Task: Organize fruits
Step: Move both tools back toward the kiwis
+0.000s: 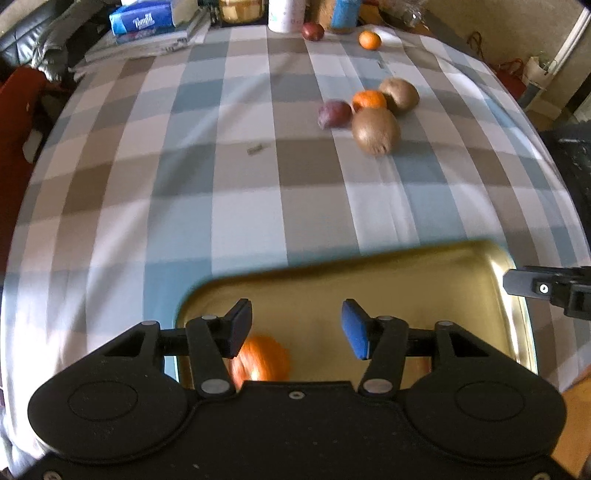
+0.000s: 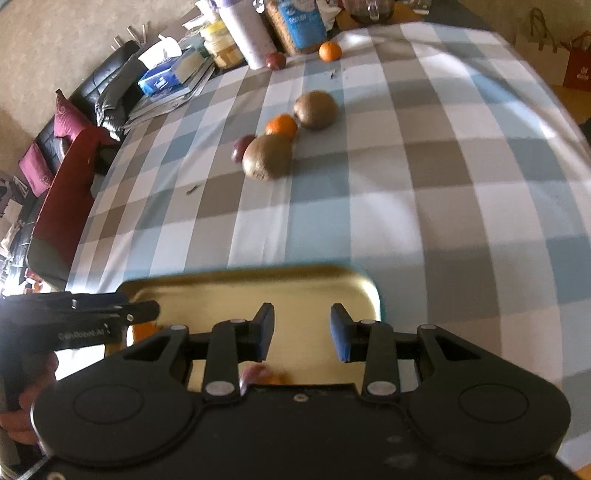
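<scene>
Left wrist view: the left claw (image 1: 297, 330) hangs wide and empty over the gold tray (image 1: 424, 273), which sits at the near edge of the desk (image 1: 184, 192). An orange fruit (image 1: 264, 358) lies in the tray just under the left finger, blurred. The right claw (image 1: 517, 282) pokes in over the tray's right rim. Toward the middle of the desk lies a cluster: a plum (image 1: 334, 113), an orange (image 1: 369, 99) and two kiwis (image 1: 376, 131), touching or nearly so. At the far edge, beside the bottles and boxes, sit another plum (image 1: 313, 31) and another orange (image 1: 369, 40)

Right wrist view: the right claw (image 2: 302, 332) is also wide, holding nothing, above the tray (image 2: 258, 288). A reddish fruit (image 2: 255, 373), blurred, lies in the tray below it, possibly with something orange beside it. The same cluster, nearest kiwi (image 2: 267, 157) in front, waits mid-desk, and the two far fruits by the bottle (image 2: 247, 33)

I judge the job barely begun: two or three fruits in the tray, six left on the cloth
</scene>
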`<state>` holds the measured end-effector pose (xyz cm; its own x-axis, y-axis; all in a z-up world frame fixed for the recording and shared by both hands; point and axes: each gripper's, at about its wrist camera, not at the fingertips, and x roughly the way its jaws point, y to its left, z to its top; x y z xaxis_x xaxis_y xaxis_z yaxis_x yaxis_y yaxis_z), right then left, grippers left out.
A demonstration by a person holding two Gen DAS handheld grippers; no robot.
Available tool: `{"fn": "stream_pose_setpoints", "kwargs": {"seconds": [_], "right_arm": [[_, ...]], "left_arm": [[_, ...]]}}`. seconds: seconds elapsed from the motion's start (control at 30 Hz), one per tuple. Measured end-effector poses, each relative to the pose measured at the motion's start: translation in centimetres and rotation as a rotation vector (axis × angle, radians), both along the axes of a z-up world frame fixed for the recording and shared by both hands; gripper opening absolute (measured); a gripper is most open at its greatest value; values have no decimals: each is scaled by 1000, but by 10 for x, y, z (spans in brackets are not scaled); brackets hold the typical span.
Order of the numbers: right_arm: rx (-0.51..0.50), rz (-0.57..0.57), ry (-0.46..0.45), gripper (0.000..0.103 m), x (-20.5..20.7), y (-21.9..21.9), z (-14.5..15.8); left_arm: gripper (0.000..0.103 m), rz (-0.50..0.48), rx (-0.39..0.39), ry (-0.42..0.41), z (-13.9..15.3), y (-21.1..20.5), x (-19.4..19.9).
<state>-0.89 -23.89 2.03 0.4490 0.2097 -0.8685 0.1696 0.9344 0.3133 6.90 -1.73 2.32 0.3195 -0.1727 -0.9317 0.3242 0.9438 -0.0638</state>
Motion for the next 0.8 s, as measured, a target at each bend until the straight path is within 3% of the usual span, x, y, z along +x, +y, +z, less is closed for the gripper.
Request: {"fn": "stream_pose_setpoints", "kwargs": {"seconds": [0.23,0.5,0.8], "right_arm": [[-62,-34,-29,37,37,-18,2],[-43,-98,-27,37,70,-36,-8],[-52,-150,-35,37,96,-46,-24]], "left_arm": [[60,22,22,-48,11,-11,42],[60,60,-8,-79,10,-34,87],[60,-2,-23,-97,-1,-78,119]]}}
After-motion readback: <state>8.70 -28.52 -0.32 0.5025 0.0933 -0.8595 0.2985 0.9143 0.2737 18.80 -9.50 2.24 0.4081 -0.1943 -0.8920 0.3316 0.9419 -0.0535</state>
